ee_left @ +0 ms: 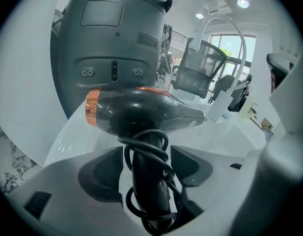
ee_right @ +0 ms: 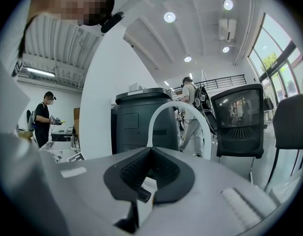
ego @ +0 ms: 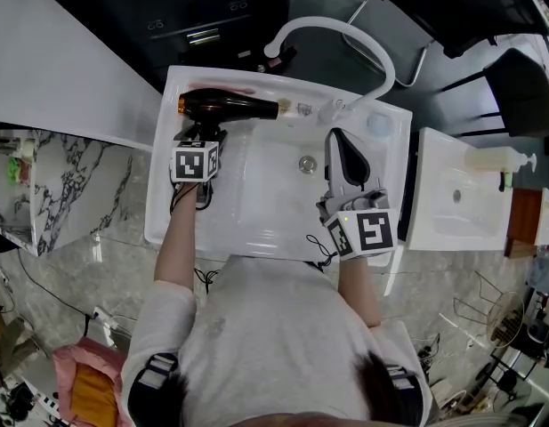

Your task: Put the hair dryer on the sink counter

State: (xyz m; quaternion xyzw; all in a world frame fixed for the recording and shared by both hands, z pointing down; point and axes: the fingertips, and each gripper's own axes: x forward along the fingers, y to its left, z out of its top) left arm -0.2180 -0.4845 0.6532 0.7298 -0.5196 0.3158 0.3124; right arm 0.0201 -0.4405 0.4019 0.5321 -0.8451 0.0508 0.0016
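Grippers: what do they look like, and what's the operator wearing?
Pale grey shells on left gripper and right gripper; dark textured fingers; each carries a white cube with black square markers and a thin black cable. Light short-sleeved T-shirt.

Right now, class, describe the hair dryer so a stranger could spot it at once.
Find the white sink under the curved faucet. On its back-left ledge lies the hair dryer, the only black thing there, with an orange rear ring.

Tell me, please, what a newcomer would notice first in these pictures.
The black, orange-ringed hair dryer lies on the back ledge of the sink, its cord-wrapped handle between the open jaws of the left gripper. A white faucet arches up beside it; the right gripper hovers shut over the basin.
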